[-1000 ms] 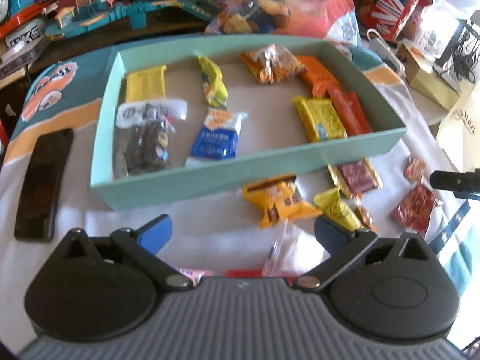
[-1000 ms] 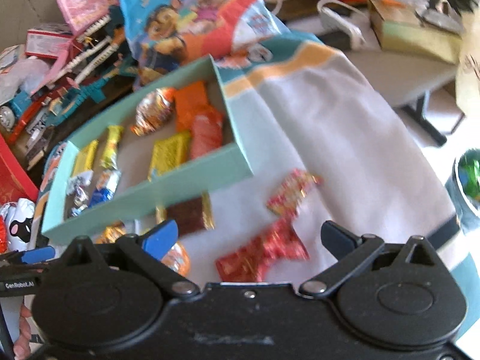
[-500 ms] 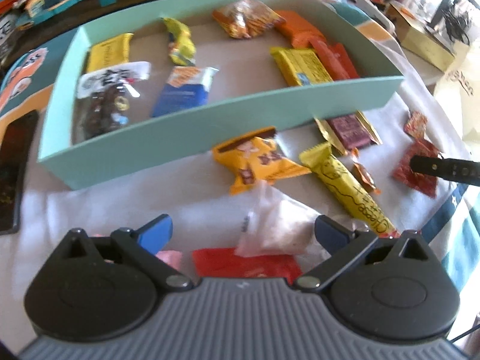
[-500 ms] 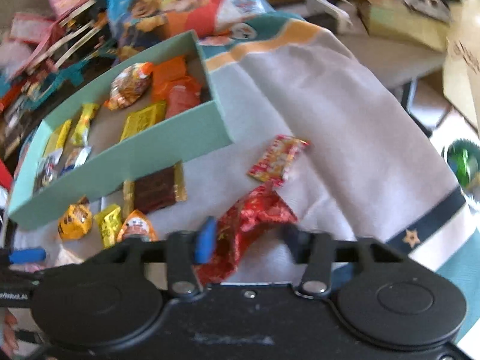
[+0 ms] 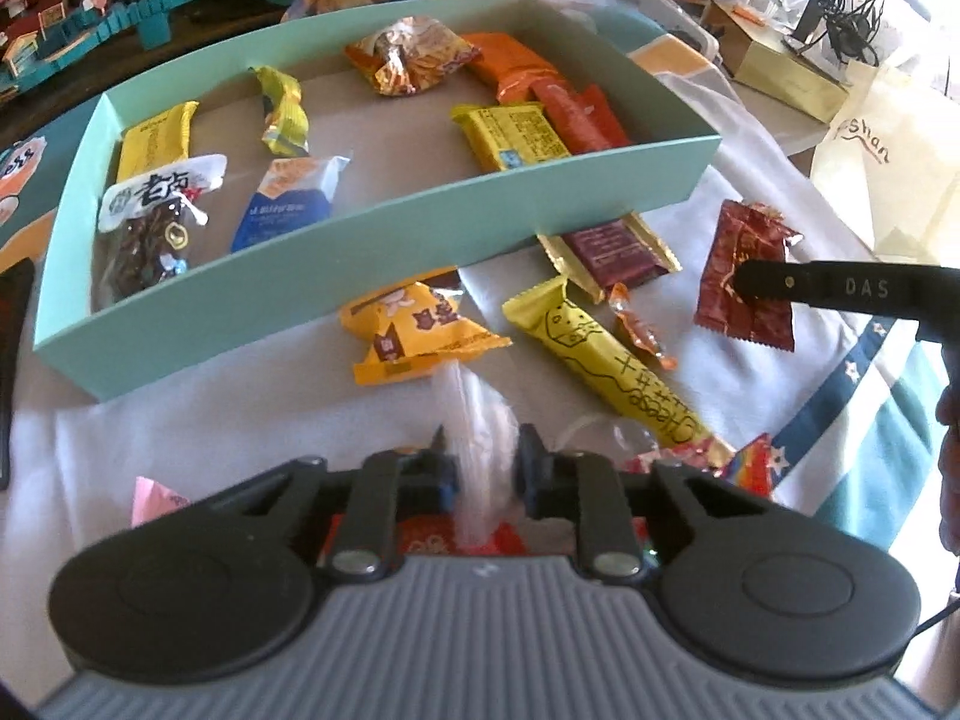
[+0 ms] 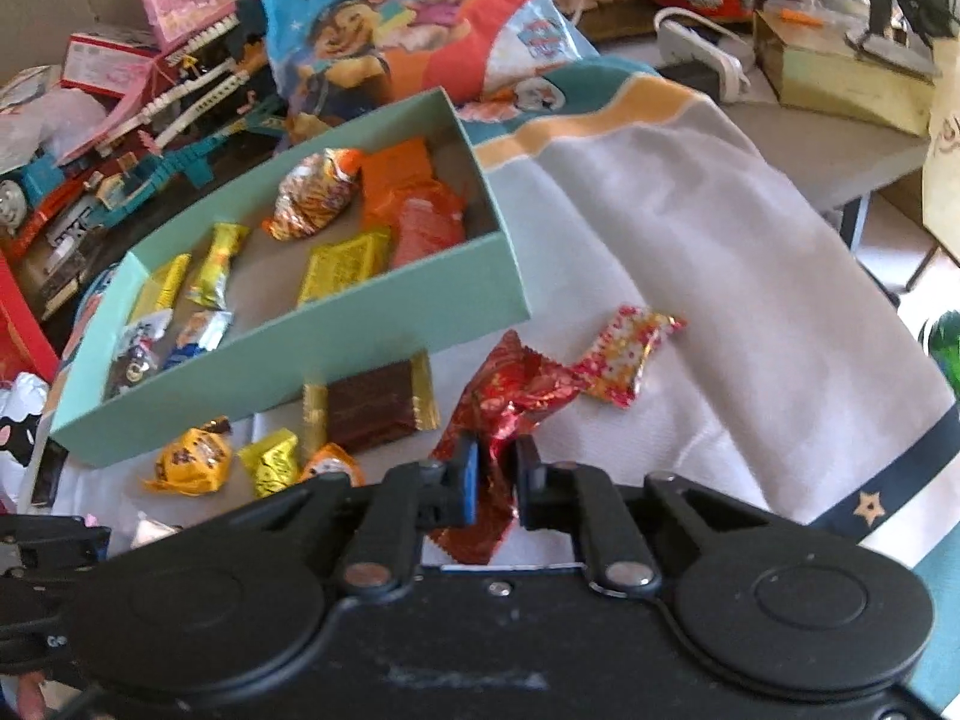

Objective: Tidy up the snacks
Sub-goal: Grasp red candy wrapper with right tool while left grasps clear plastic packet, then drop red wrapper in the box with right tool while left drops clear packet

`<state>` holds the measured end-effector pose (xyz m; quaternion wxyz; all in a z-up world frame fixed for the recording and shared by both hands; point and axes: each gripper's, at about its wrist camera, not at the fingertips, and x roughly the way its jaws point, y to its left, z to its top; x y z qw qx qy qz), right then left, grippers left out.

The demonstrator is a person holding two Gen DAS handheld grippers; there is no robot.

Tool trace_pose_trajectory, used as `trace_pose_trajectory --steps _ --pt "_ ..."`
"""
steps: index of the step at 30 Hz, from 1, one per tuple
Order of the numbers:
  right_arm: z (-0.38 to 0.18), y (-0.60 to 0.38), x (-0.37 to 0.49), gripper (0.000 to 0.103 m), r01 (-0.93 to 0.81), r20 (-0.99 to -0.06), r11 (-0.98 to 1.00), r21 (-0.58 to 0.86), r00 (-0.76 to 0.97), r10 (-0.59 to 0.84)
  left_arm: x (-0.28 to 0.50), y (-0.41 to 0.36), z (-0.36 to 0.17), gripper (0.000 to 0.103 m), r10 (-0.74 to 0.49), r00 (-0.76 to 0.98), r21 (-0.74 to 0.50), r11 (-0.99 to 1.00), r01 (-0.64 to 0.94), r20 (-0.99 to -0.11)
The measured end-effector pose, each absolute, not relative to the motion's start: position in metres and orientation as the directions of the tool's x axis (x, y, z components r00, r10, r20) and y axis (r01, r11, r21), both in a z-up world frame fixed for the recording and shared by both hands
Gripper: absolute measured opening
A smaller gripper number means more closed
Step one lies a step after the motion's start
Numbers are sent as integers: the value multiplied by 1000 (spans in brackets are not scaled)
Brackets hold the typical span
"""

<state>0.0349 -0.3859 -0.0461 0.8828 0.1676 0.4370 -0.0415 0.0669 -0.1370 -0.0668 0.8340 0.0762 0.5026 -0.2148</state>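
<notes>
A teal box [image 5: 384, 240] holds several snack packets; it also shows in the right wrist view [image 6: 360, 330]. My left gripper [image 5: 483, 468] is shut on a clear white packet [image 5: 477, 420] in front of the box. My right gripper [image 6: 495, 480] is shut on a red foil packet [image 6: 510, 390], also seen in the left wrist view [image 5: 747, 276] with the right gripper's finger on it. Loose on the cloth lie an orange-yellow packet [image 5: 414, 330], a long yellow stick packet [image 5: 606, 360], a brown-and-gold bar [image 5: 612, 252] and a small red-and-white candy [image 6: 624, 354].
A red packet [image 5: 456, 540] and a pink packet [image 5: 156, 498] lie under my left gripper. A black phone [image 5: 9, 324] lies left of the box. Toys [image 6: 150, 120], a cartoon bag [image 6: 420, 18] and a gold box [image 5: 780, 66] crowd the back. The cloth drops off at right.
Both grippers closed: the left on the clear white packet, the right on the red foil packet. The left gripper moved forward and down towards the loose snacks.
</notes>
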Motion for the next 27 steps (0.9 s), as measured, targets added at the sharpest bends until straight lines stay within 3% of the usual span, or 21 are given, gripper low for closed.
trace_pose_trajectory --steps 16,27 --pt "8 -369 30 12 107 -720 959 261 684 119 55 -108 -9 18 -356 488 -150 899 411 -797" --pt "38 -332 90 12 -36 -692 965 259 690 211 114 -73 19 18 -309 580 -139 938 319 -754"
